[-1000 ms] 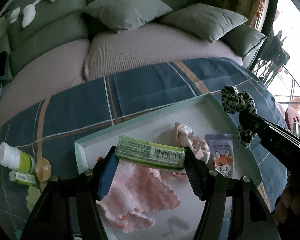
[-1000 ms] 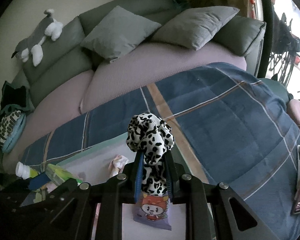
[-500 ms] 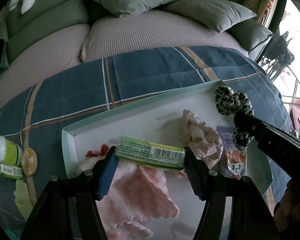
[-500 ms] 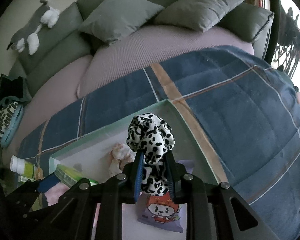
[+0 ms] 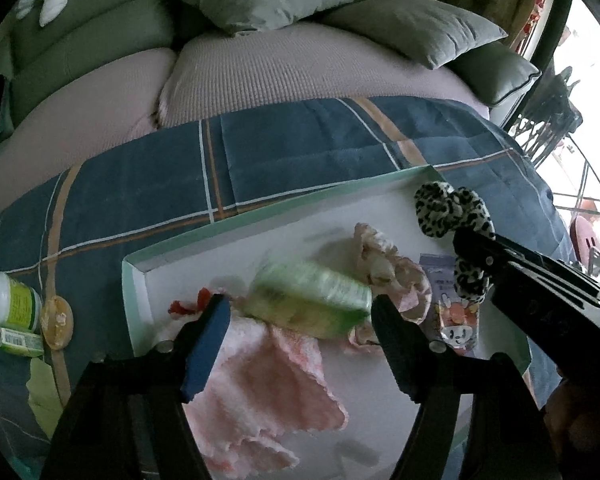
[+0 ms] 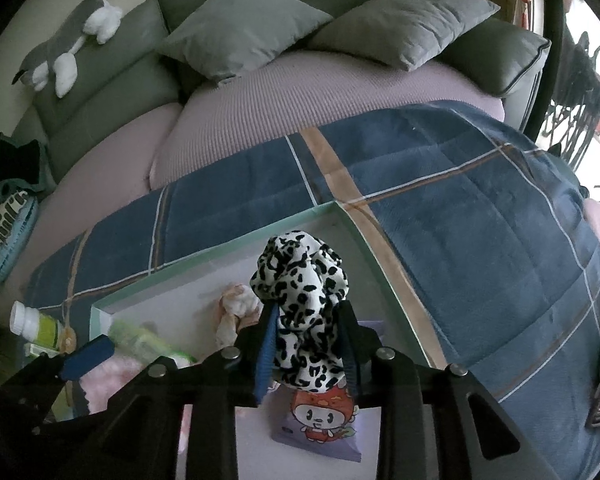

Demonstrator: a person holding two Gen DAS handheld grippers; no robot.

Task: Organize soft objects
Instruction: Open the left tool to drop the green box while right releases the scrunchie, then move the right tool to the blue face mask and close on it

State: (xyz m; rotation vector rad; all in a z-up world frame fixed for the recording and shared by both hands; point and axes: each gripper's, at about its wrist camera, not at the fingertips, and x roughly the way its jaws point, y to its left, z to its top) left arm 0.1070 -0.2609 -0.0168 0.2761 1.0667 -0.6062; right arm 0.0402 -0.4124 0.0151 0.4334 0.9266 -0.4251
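1. Left claw (image 5: 300,312) stands spread wide over the tray (image 5: 134,280), its fingers clear of the green tissue pack (image 5: 312,300), which shows blurred between them, seemingly dropping onto the pink cloth (image 5: 260,384) inside.
2. Right claw (image 6: 306,344) is pinching the spotted scrunchie (image 6: 300,272), held up above the tray's right end, probably so it can be set down among the other soft things.
3. Inside the tray lie the pink cloth, a crumpled pale-pink fabric piece (image 5: 384,264) and a cartoon-printed packet (image 6: 320,424) directly below the scrunchie.
4. Just left of the tray, on the blue plaid blanket (image 5: 300,152), rest a white bottle (image 5: 4,300) and a small box (image 5: 16,340), likely left out as hard items.
5. Beyond, grey cushions (image 6: 244,28) line the sofa.
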